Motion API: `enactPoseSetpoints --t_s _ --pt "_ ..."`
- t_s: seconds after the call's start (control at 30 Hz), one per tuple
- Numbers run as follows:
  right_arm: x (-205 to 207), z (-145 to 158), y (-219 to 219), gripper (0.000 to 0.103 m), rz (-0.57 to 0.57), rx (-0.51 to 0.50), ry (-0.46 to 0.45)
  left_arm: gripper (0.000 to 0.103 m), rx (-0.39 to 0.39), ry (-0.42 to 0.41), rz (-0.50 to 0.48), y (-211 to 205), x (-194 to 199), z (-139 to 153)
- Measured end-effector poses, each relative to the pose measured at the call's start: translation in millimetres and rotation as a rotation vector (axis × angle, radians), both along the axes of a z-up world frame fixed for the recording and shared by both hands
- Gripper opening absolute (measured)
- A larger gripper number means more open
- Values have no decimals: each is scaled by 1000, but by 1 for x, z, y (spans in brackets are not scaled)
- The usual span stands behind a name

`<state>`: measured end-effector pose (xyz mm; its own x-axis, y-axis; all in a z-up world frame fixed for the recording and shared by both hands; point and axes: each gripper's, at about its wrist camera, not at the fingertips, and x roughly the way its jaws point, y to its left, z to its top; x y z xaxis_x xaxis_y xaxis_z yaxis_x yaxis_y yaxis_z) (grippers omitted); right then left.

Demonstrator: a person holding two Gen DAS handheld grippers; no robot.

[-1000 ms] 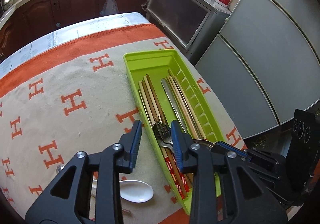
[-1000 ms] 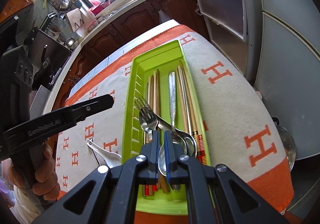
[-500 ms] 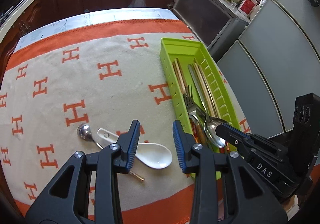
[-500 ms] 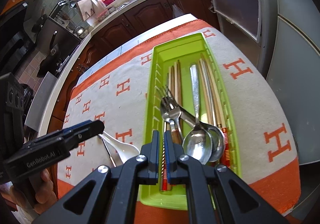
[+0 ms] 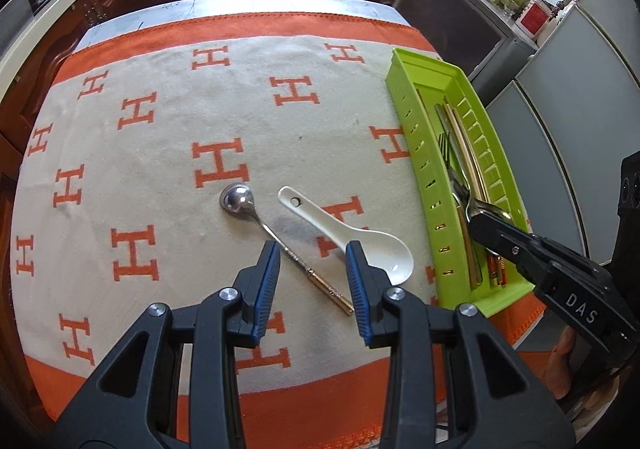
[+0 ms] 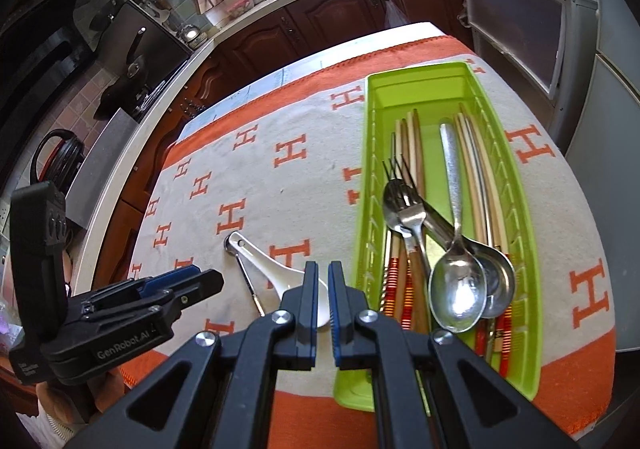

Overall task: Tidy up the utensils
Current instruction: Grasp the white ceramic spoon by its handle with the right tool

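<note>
Jaws: left gripper [image 5: 312, 261] spread, empty; right gripper [image 6: 323, 285] nearly pressed together, empty.
Around: ladle [image 5: 240, 199] beside white spoon [image 5: 360, 245].
Tray [image 6: 516, 185]: green, holding cutlery.

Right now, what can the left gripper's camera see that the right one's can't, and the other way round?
Only the left wrist view shows the small metal spoon whole, bowl to gold handle end, between the open left gripper. Only the right wrist view shows two steel spoons clearly in the green tray, beyond the nearly shut, empty right gripper. Both show the white ceramic spoon on the cloth.
</note>
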<state>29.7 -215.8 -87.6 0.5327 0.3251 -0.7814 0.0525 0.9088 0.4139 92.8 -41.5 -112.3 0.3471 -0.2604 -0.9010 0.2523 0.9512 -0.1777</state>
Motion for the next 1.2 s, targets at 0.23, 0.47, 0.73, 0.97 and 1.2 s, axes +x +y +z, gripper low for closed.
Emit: enactPoseSetpoints --t_s 0.23,0.47,0.73,0.97,1.2 --pt "1 -1 14 6 47 -14 7 31 -1 42 61 26 0 -15" --pt "12 -4 34 21 145 -64 28 31 18 74 105 48 -3 -30" --pt "29 -12 74 21 360 -276 -9 31 11 91 118 58 -5 -38" --pt "45 -30 89 21 545 -387 46 31 0 86 125 63 -5 -38" --pt "55 -47 91 21 586 -426 107 31 -21 90 148 73 -3 -39"
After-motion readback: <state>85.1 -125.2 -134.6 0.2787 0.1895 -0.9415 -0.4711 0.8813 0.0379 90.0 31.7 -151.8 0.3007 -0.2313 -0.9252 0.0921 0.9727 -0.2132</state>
